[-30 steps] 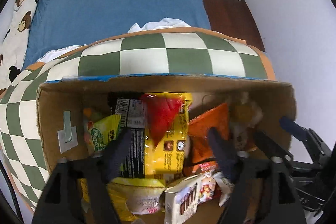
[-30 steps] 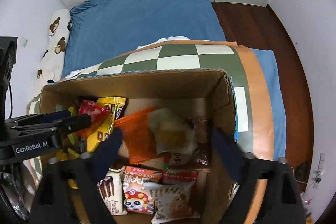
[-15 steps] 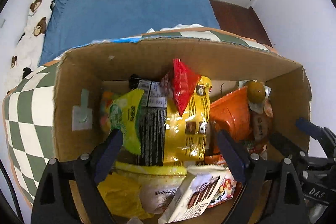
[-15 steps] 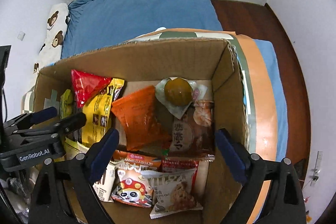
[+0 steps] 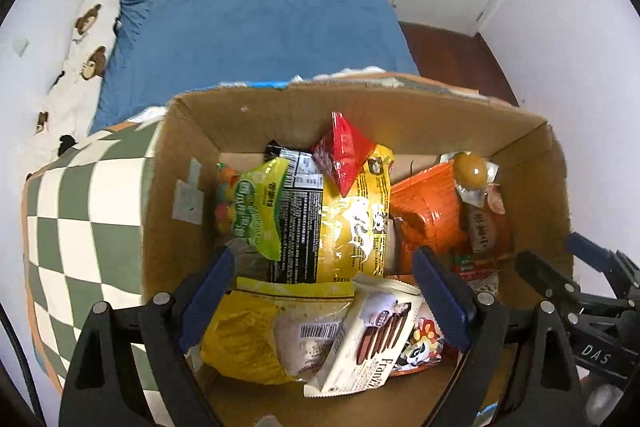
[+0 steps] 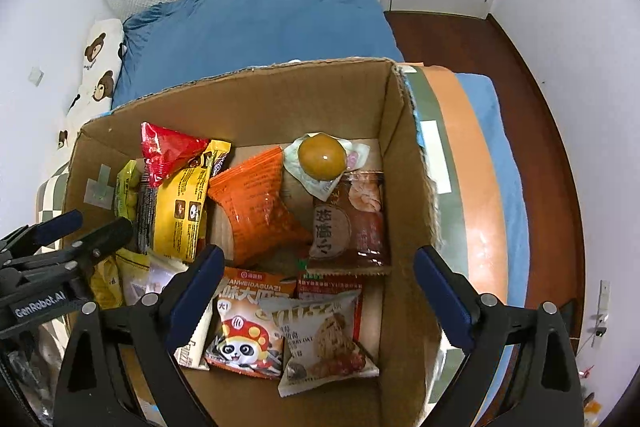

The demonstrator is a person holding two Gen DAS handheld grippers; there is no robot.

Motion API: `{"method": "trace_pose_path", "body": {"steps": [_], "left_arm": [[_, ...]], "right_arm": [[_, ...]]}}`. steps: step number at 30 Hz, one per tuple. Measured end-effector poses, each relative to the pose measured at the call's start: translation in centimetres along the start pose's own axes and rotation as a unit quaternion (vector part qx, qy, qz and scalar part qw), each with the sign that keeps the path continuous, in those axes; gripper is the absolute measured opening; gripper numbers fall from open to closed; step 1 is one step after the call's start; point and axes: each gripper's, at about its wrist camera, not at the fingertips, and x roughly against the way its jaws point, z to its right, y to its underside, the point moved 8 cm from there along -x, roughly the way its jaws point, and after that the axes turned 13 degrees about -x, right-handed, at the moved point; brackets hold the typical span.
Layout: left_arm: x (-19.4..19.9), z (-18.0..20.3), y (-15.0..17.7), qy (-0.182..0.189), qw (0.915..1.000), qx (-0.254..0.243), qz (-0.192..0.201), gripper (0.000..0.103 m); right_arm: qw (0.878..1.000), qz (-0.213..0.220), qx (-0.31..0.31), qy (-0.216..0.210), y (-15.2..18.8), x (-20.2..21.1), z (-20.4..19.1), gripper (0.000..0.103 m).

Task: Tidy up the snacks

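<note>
An open cardboard box (image 5: 400, 119) (image 6: 256, 99) holds several snack packets. On its left stand a yellow bag (image 5: 352, 219) (image 6: 180, 211), a red packet (image 5: 344, 151) (image 6: 168, 147), a green packet (image 5: 260, 203) and a black one. An orange packet (image 6: 256, 203) (image 5: 428, 207), a wrapped brown egg (image 6: 322, 157) (image 5: 472, 169) and a brown packet (image 6: 348, 223) lie on the right. A panda packet (image 6: 240, 335) and an oat packet (image 6: 320, 339) lie in front. My left gripper (image 5: 324, 291) is open above the box's left half. My right gripper (image 6: 320, 287) is open above its right half. Both are empty.
The box sits on a green-and-white checkered cushion (image 5: 80, 227) with an orange edge (image 6: 468, 187). Behind it is a bed with a blue cover (image 5: 256, 35) and a bear-print pillow (image 5: 84, 43). White walls, a door and dark wood floor (image 6: 532, 107) are on the right.
Both grippers have risen and tilted down over the box, so its inside now shows from above. Both stay open and empty. The snacks have not moved.
</note>
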Motion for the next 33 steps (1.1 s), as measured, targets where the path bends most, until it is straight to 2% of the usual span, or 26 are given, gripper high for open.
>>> {"method": "trace_pose_path", "body": {"steps": [5, 13, 20, 27, 33], "left_arm": [[3.3, -0.2, 0.5, -0.019, 0.999, 0.003, 0.039, 0.091], [9.8, 0.7, 4.4, -0.039, 0.9941, -0.001, 0.101, 0.091], [15.3, 1.8, 9.3, -0.042, 0.9894, 0.005, 0.139, 0.091], [20.2, 2.7, 13.8, -0.065, 0.9835, 0.005, 0.169, 0.091], [24.0, 3.1, 17.0, -0.095, 0.9765, 0.0, 0.194, 0.091]], "right_arm": [[1.0, 0.03, 0.0, -0.009, 0.8, 2.9, 0.2, 0.098], [0.995, 0.094, 0.01, -0.026, 3.6, 9.4, 0.2, 0.099], [0.988, 0.146, 0.018, -0.051, 8.3, 16.7, 0.5, 0.099], [0.98, 0.191, 0.027, -0.057, 13.7, 23.0, 1.1, 0.101], [0.975, 0.208, 0.031, -0.066, 17.4, 26.7, 1.5, 0.101]]}}
